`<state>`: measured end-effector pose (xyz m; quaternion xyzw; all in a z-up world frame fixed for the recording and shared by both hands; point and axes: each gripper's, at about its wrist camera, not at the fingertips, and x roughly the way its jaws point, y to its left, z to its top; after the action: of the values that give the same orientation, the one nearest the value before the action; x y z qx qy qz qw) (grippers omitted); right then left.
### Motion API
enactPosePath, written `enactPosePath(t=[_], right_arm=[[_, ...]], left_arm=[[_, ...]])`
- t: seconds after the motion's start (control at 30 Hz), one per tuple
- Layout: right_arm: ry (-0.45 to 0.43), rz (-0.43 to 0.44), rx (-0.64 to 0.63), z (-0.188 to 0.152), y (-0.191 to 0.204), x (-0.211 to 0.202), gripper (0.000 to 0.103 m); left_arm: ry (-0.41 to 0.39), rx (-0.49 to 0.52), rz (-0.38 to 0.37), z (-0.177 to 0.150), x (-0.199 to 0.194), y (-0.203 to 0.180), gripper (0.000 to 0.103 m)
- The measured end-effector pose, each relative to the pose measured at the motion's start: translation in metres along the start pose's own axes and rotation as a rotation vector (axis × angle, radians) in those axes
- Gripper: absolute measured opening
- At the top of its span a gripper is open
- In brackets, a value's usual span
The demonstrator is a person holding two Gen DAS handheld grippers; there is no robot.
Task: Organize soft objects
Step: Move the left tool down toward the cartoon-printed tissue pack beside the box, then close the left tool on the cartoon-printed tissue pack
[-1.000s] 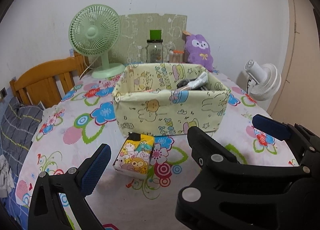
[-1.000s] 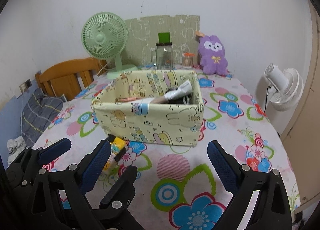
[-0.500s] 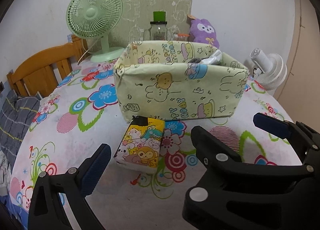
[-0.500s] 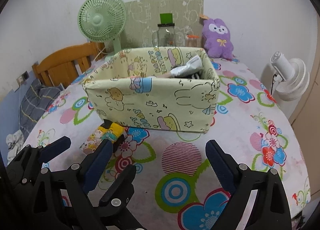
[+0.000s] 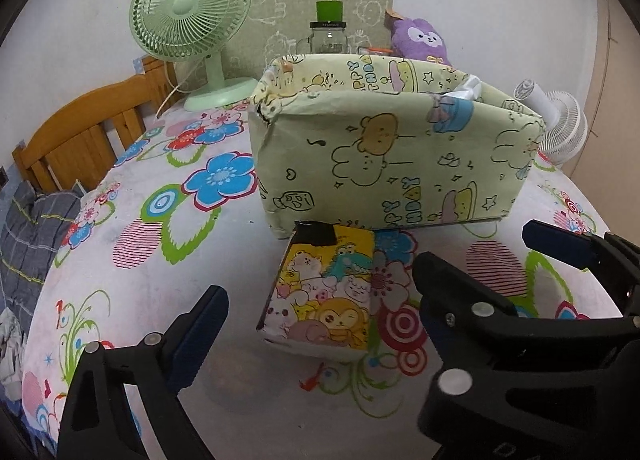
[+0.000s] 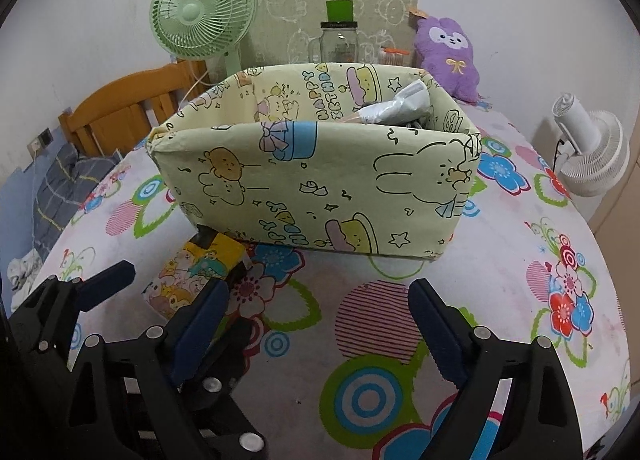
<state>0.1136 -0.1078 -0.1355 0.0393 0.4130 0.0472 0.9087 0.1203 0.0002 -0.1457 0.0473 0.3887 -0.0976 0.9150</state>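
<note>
The pack lies flat on the worktop, its far black end just short of the box wall and its long axis running away from me toward that box, tilted slightly to the right at the far end. I read it as a soft tissue pack: yellow wrapper printed with cartoon animals, a monkey at the near end, edges rounded and a little puffy. It sits dead ahead of my left tool, between the two fingers' lines, so the left is the nearer hand; from the right tool it lies off to the left, beyond the left finger. Both tools stand wide with their jaws closing a little, and neither has anything between its pads yet. The box behind is open-topped, pale green with cartoon print, and already has some wrapped items in its right end. I judge the pack should go in there next.
</note>
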Motion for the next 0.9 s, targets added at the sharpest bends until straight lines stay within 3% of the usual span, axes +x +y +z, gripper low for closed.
enactPosePath(t=[0.33, 0.5, 0.77, 0.9], right_arm=[[0.042, -0.003, 0.012, 0.004, -0.002, 0.019, 0.093], [0.056, 0.009, 0.022, 0.006, -0.004, 0.025, 0.093], [0.059, 0.016, 0.031, 0.006, -0.007, 0.027, 0.093], [0.055, 0.020, 0.031, 0.004, -0.008, 0.024, 0.093]], left_arm=[[0.057, 0.000, -0.033, 0.002, 0.018, 0.001, 0.079], [0.054, 0.006, -0.040, 0.002, 0.018, -0.003, 0.074], [0.044, -0.015, -0.045, 0.003, 0.016, -0.009, 0.053], [0.046, -0.023, -0.045, 0.002, 0.014, -0.012, 0.050]])
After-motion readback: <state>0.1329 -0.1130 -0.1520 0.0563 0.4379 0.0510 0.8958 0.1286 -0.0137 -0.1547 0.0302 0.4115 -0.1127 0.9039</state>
